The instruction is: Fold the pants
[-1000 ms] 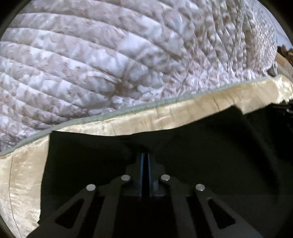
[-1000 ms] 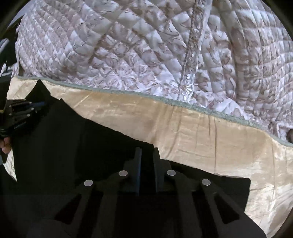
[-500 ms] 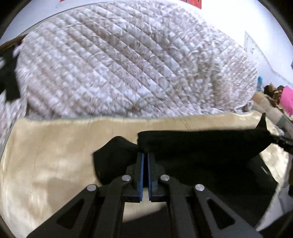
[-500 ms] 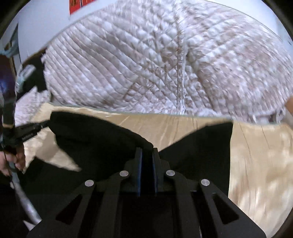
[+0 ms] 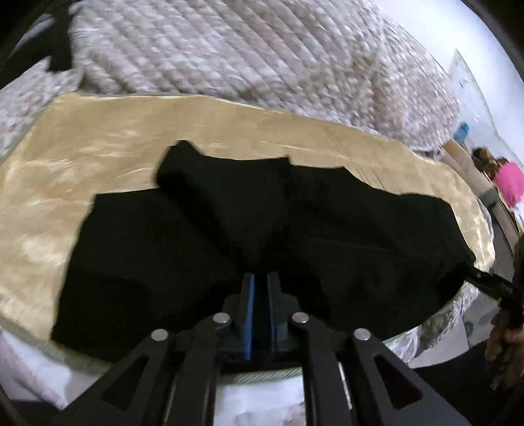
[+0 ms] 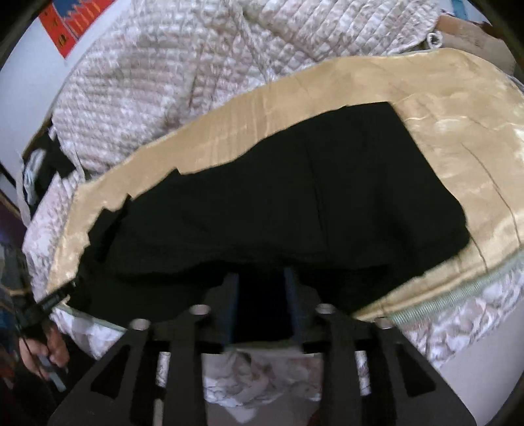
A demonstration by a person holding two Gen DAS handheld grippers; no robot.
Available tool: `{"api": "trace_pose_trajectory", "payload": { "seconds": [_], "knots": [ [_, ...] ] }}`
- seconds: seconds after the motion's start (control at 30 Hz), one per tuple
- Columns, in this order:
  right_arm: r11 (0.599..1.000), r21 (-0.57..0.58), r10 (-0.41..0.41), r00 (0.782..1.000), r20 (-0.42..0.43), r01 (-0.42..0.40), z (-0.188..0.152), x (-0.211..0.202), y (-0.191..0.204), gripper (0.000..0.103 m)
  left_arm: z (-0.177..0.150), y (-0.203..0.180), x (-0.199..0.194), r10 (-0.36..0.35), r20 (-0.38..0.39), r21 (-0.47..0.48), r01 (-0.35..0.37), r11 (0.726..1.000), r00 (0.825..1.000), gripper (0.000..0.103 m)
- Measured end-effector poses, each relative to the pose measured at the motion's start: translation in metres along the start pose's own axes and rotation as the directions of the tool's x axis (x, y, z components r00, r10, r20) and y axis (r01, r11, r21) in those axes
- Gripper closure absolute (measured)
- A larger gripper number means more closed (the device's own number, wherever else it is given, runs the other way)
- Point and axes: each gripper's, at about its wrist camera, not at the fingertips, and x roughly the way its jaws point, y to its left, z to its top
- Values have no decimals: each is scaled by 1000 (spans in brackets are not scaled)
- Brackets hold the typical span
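no legible text, red poster (image 6: 70, 23) markings and gripper lettering too blurred

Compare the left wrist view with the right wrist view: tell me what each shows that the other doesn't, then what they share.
Only the left wrist view shows the left gripper with its jaws opening a narrow gap, and something pink at the right edge. Only the right wrist view shows the right gripper with jaws opening wider, and a red poster on the wall. Both show the black pants spread on the golden cloth, with the quilted blanket behind.
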Motion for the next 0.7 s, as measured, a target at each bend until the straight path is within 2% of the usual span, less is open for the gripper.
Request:
{"api": "trace_pose_trajectory", "payload": {
  "seconds": [0.1, 0.13, 0.17, 0.23, 0.43, 0.5, 0.63, 0.67, 0.7],
  "knots": [
    [998, 63, 11, 1000, 17, -12, -5, -4, -10, 45, 3, 14, -15, 13, 44, -59, -10, 998, 999, 62],
    [996, 84, 9, 1000, 29, -11, -6, -5, -14, 45, 5, 18, -18, 19, 57, -76, -14, 997, 998, 55],
    [995, 98, -1, 999, 39, -3, -5, -5, -18, 45, 10, 18, -18, 22, 67, -79, -16, 997, 998, 54],
    [991, 135, -12, 998, 65, 3, -3, -8, -24, 45, 18, 10, -14, 31, 71, -51, -27, 998, 997, 53],
    [973, 231, -23, 991, 129, -7, 0, -18, -36, 45, 41, -50, 32, 25, 29, 143, -29, 989, 999, 49],
    [963, 268, -23, 989, 143, -16, 2, -20, -44, 45, 46, -67, 55, 65, 9, 198, -65, 978, 998, 49],
    [941, 338, -22, 989, 144, -28, 3, -19, -60, 45, 51, -76, 88, 159, -14, 243, -151, 958, 987, 49],
    [933, 357, -12, 989, 148, -42, 4, -18, -64, 45, 51, -77, 89, 172, 12, 255, -170, 952, 985, 51],
    [929, 367, -11, 988, 151, -46, 4, -18, -65, 45, 51, -77, 89, 186, 29, 262, -187, 947, 982, 65]
  ]
}}
